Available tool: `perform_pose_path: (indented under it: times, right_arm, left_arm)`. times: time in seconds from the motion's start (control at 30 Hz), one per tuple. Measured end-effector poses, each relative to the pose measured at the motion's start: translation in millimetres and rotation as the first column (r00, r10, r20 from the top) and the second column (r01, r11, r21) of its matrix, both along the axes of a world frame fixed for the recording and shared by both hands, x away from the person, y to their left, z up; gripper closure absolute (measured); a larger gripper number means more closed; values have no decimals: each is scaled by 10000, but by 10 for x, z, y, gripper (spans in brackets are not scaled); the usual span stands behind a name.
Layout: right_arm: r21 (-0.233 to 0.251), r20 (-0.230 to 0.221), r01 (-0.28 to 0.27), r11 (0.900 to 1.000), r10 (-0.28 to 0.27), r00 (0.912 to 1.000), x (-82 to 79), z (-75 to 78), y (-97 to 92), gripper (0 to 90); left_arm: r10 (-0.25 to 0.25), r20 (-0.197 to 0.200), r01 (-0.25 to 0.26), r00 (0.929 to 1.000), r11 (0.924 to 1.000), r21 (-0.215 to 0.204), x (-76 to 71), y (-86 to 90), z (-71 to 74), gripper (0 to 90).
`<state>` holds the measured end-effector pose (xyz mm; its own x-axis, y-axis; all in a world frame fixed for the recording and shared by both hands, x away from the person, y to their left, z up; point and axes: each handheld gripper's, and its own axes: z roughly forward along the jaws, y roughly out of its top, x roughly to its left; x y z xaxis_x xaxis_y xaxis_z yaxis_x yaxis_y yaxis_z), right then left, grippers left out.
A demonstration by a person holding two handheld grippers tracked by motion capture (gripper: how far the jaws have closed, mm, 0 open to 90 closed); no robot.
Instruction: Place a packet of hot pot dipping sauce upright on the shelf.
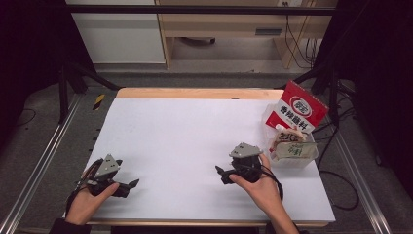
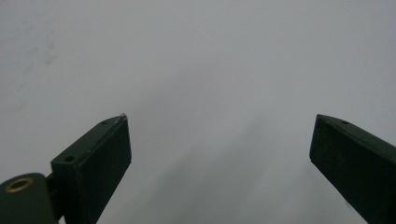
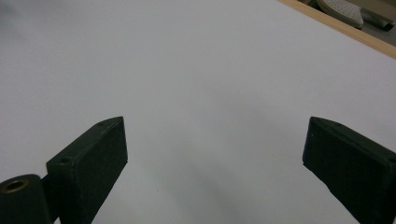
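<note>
- Nearest the camera, lower left of the high view: left gripper (image 1: 127, 186) held in the person's left hand (image 1: 87, 202), low over the white table (image 1: 185, 141); in the left gripper view its jaws stand wide apart with bare tabletop between them.
- Lower centre-right: right gripper (image 1: 220, 173) in the right hand (image 1: 260, 187), jaws spread wide and empty, pointing toward frame left.
- Right edge of the table: clear plastic tub (image 1: 292, 155) holding packets, just beside the right gripper's body, untouched.
- Behind the tub: red seasoning packet (image 1: 302, 108), standing tilted.
</note>
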<state>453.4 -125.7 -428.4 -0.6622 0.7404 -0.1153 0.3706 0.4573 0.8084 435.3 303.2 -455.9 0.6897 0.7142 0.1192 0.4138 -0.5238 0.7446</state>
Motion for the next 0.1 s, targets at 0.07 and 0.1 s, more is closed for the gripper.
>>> perform_pose_path:
  times: [0.07,0.1]
  right_arm:
    - [25,-79,-61,10000,61,10000,7,-84,41,73]
    - [-50,-135,-105,9999,104,9999,8,-124,60,73]
  left_arm:
    - [2,9,-2,10000,10000,-29,5,-6,-1,52]
    - [-23,7,23,10000,10000,-33,10,-9,0,52]
